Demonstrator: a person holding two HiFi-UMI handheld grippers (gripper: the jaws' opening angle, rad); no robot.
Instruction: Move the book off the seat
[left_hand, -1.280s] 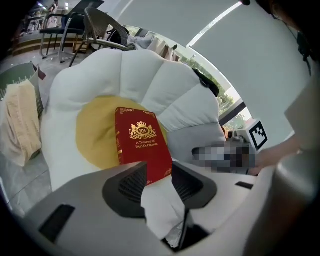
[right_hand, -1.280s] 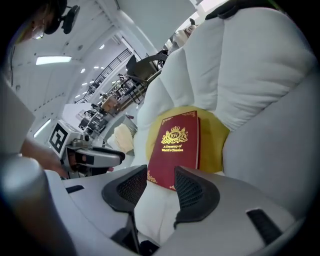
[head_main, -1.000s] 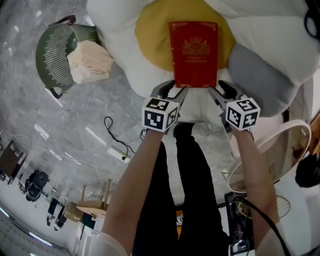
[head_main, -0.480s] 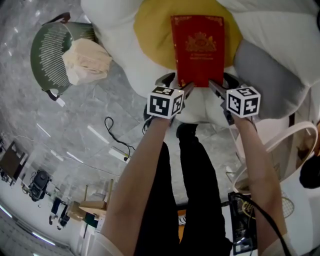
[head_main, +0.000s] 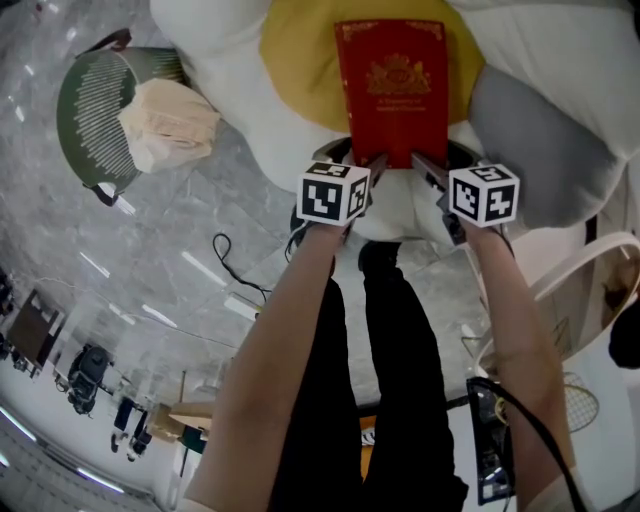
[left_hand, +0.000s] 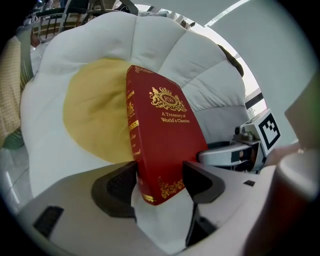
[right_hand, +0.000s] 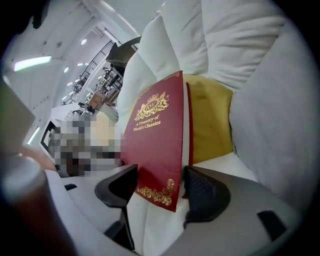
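A red hardback book (head_main: 395, 85) with gold print lies on the yellow middle (head_main: 300, 60) of a white flower-shaped seat cushion. My left gripper (head_main: 358, 160) is at the book's near left corner, my right gripper (head_main: 440, 160) at its near right corner. In the left gripper view the book (left_hand: 165, 135) has its spine corner between the wide jaws of the left gripper (left_hand: 160, 180), which have just opened and eased in slightly. In the right gripper view the book (right_hand: 157, 145) pokes between the right gripper's (right_hand: 160, 185) jaws, which have just been opening; a gap shows beside the cover.
A green slatted basket (head_main: 95, 115) holding a beige cloth (head_main: 165, 120) stands on the marble floor at the left. A grey cushion (head_main: 530, 130) lies right of the book. A black cable (head_main: 235, 270) runs across the floor. The person's legs (head_main: 390, 380) are below the grippers.
Both grippers have come down and forward from just short of the book, so that their jaws now flank its near corners. The jaws stand wider apart than before.
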